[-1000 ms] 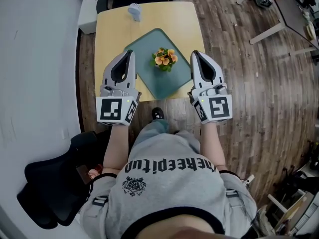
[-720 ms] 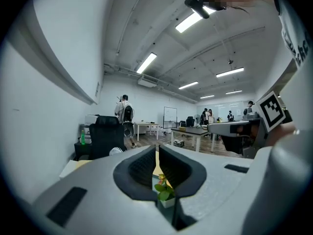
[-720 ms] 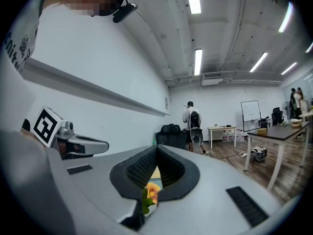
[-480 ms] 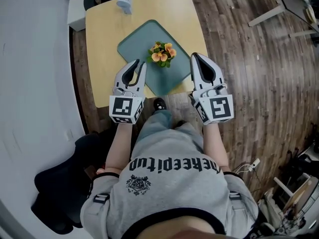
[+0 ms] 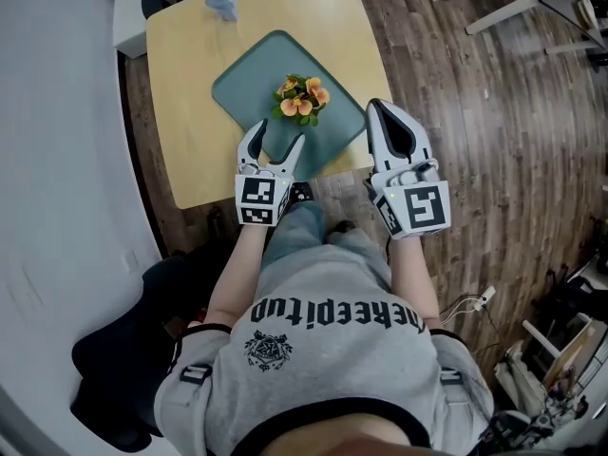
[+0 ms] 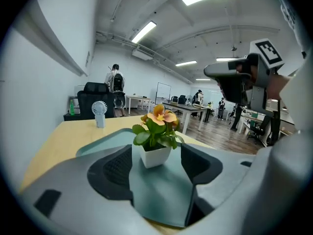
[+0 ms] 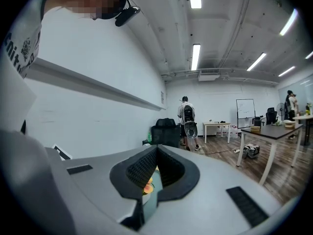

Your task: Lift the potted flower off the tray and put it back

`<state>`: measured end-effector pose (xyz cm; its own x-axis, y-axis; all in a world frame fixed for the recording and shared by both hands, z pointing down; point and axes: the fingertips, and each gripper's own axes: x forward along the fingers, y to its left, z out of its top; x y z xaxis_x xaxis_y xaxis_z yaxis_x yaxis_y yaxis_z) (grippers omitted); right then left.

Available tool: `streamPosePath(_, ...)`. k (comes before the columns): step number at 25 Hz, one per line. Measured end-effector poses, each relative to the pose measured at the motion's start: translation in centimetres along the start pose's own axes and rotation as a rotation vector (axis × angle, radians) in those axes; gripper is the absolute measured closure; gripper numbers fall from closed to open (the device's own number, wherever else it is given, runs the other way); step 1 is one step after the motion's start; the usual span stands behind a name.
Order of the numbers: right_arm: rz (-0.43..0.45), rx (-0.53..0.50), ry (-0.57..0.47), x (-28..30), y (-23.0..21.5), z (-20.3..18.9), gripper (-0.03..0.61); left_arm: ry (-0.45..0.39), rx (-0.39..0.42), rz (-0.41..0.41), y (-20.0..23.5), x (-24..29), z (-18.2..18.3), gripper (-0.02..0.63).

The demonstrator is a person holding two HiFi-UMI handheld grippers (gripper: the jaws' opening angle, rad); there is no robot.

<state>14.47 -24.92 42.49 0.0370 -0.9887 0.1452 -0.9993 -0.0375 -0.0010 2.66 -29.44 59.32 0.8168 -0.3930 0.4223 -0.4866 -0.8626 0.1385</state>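
Before you, the table (image 5: 180, 112) is carrying the tray (image 5: 249, 84) toward its near right corner. The potted flower (image 5: 301, 98) is standing on the tray, about its middle. Behind them, the small fan (image 5: 221, 1) is standing at the table's far edge, toward the left corner.

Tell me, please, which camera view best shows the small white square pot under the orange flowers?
The left gripper view: the small white square pot stands upright on the teal tray, seen side-on. The head view looks down on the orange flowers, which hide it. The right gripper view catches only an orange petal sliver.
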Motion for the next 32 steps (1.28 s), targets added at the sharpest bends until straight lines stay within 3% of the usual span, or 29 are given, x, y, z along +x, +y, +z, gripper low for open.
streamPosePath(15, -0.045, -0.016, 0.028, -1.1, -1.4, -0.7, 0.577, 0.127, -0.029, 0.12, -0.1, 5.9, -3.5, 0.259)
streamPosePath(32, -0.097, -0.026, 0.054, -2.2, -3.0, -1.1, 0.577, 0.1, -0.032, 0.203, 1.0, 9.1, -3.8, 0.272)
